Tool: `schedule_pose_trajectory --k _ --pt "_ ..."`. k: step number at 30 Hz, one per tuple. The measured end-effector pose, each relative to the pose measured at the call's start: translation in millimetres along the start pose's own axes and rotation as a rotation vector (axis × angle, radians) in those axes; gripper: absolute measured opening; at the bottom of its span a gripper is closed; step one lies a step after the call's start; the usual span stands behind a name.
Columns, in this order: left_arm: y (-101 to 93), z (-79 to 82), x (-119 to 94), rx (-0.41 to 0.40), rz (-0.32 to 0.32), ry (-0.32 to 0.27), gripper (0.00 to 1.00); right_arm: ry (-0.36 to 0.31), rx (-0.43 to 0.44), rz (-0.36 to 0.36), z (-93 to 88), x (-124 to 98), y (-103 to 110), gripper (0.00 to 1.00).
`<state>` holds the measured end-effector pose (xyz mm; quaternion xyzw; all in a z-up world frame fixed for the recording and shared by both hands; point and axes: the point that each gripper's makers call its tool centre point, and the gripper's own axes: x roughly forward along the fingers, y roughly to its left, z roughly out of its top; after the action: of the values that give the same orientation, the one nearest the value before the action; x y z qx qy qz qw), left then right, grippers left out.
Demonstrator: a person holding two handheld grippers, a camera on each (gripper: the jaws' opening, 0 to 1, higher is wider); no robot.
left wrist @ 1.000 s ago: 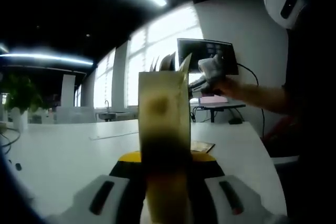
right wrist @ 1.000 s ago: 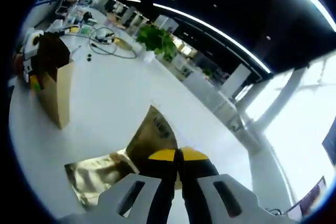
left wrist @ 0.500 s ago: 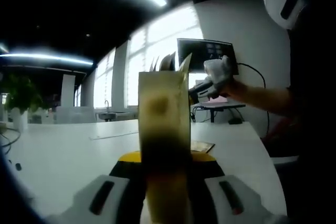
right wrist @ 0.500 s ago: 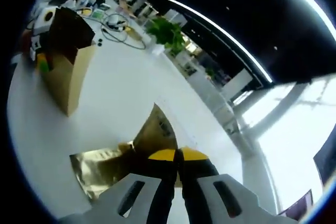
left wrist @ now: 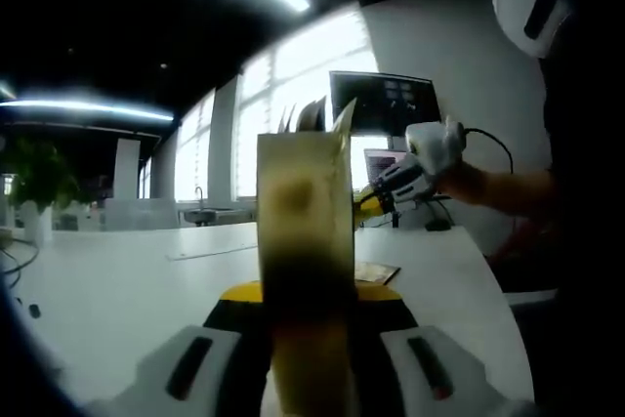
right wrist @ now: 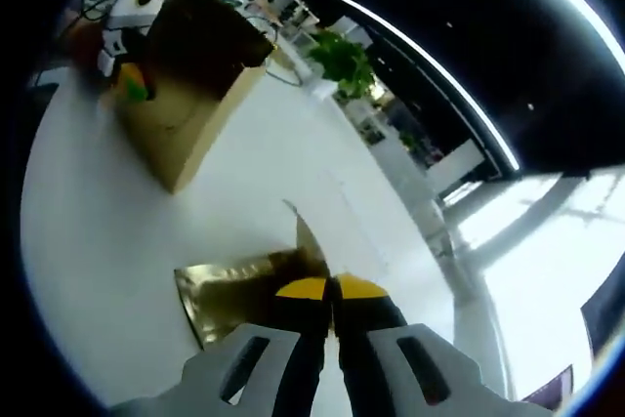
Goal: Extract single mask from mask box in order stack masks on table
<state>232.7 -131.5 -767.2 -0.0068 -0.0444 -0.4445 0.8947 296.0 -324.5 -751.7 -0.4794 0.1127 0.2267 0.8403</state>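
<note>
Left claw (left wrist: 306,305): your jaws are clamped on the mask box (left wrist: 304,241), holding it upright right ahead of you, open top up, white mask edges poking out just above its rim. White table (left wrist: 107,290) spreads below and past the claw on both sides. A flat gold pack (left wrist: 375,271) lies on it just right of the box.

Farther right in the left gripper view, your right claw (left wrist: 363,204) comes in beside the box's upper right edge, apart from the box.

Right claw (right wrist: 329,292): jaws pinched tight on a gold mask packet (right wrist: 256,277), which fans out ahead and to the left of the tips, one corner sticking up. In the right gripper view the box (right wrist: 191,85) sits ahead and up-left, well clear of the packet.

Key relation: the held packet hangs off your right claw and the table lies below it, so the right hand is the one to lay it down. It looks limp, so it may fold on landing. Extraction looks done; stacking not yet.
</note>
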Motion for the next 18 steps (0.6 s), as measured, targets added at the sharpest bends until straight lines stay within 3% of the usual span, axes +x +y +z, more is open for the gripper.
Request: schedule_pose_trajectory --k 9,18 --pt "-0.2 -0.5 -0.2 0.001 0.001 0.002 0.32 -0.026 -0.046 0.015 -6.7 -5.0 25.0 0.0" --pt "0.1 -1.1 0.1 0.003 0.003 0.005 0.33 -0.046 -0.035 0.05 -20.2 -7.1 41.1 0.0"
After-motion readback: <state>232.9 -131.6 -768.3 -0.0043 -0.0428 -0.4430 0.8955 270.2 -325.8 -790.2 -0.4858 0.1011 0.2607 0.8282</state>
